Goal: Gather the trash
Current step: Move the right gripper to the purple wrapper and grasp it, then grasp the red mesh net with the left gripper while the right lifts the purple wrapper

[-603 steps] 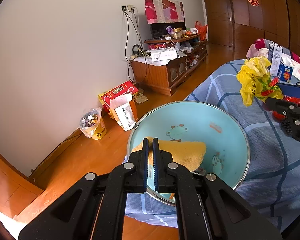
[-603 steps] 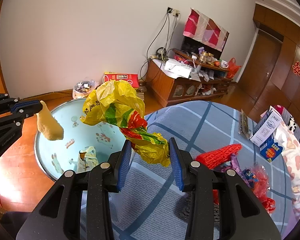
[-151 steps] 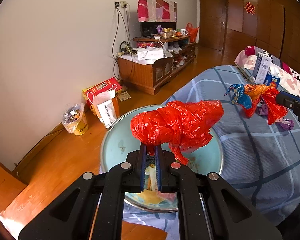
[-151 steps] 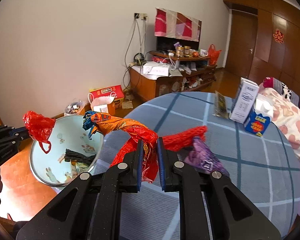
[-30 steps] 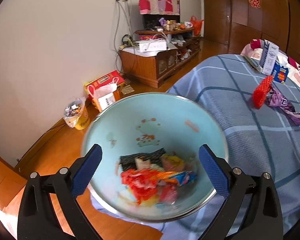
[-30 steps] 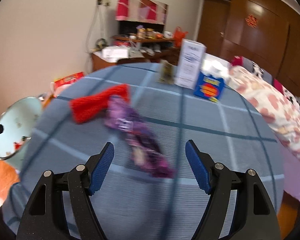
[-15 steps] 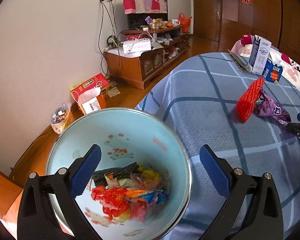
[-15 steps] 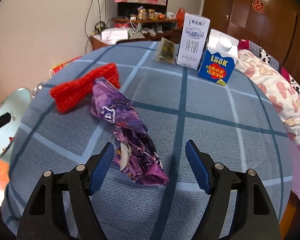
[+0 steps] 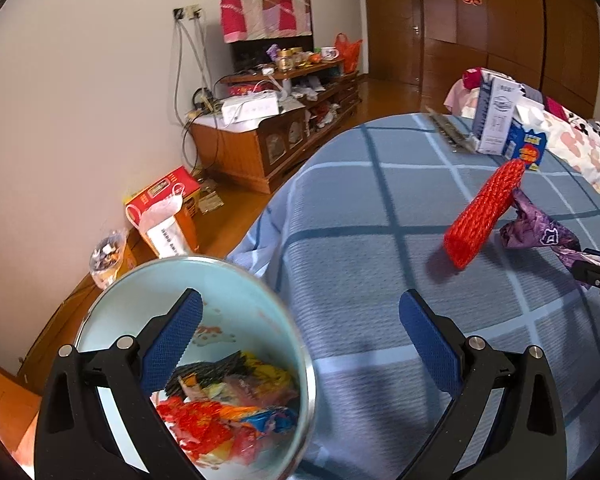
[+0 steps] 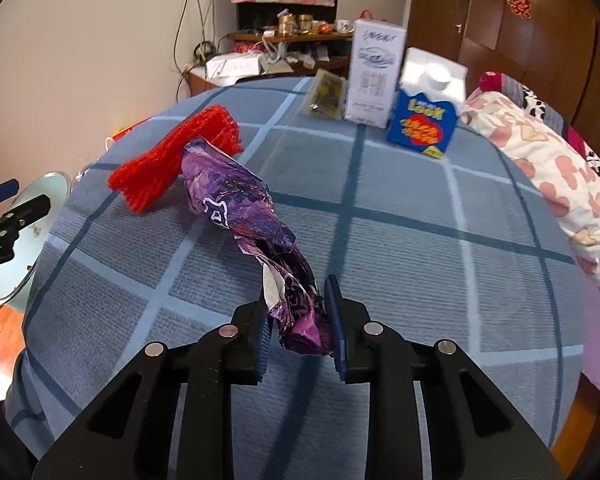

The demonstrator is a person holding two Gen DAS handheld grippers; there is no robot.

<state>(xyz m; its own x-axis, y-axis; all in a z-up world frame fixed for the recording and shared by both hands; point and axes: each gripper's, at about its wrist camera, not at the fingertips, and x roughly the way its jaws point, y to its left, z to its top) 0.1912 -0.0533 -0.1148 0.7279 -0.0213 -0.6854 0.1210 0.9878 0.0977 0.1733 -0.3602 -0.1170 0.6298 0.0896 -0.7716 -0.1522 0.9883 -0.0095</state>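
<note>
A crumpled purple wrapper (image 10: pixel 252 220) lies on the blue checked cloth (image 10: pixel 400 264); it also shows in the left wrist view (image 9: pixel 540 232). My right gripper (image 10: pixel 298 324) is shut on its near end. A red mesh net (image 10: pixel 172 160) lies beside the wrapper, touching its far end, and shows in the left wrist view (image 9: pixel 484 216). My left gripper (image 9: pixel 300 340) is open and empty, over the edge of the light-blue bin (image 9: pixel 292 336), which holds several pieces of coloured trash (image 9: pixel 224 420).
A white carton (image 10: pixel 376 72), a blue carton (image 10: pixel 424 124) and a clear packet (image 10: pixel 326 96) stand at the far side of the cloth. A floral quilt (image 10: pixel 560 176) lies right. A wooden cabinet (image 9: pixel 268 140), a red box (image 9: pixel 160 196) and bags stand by the wall.
My right gripper has closed from wide open onto the near end of the purple wrapper. My left gripper has swung right, from above the bin toward the cloth.
</note>
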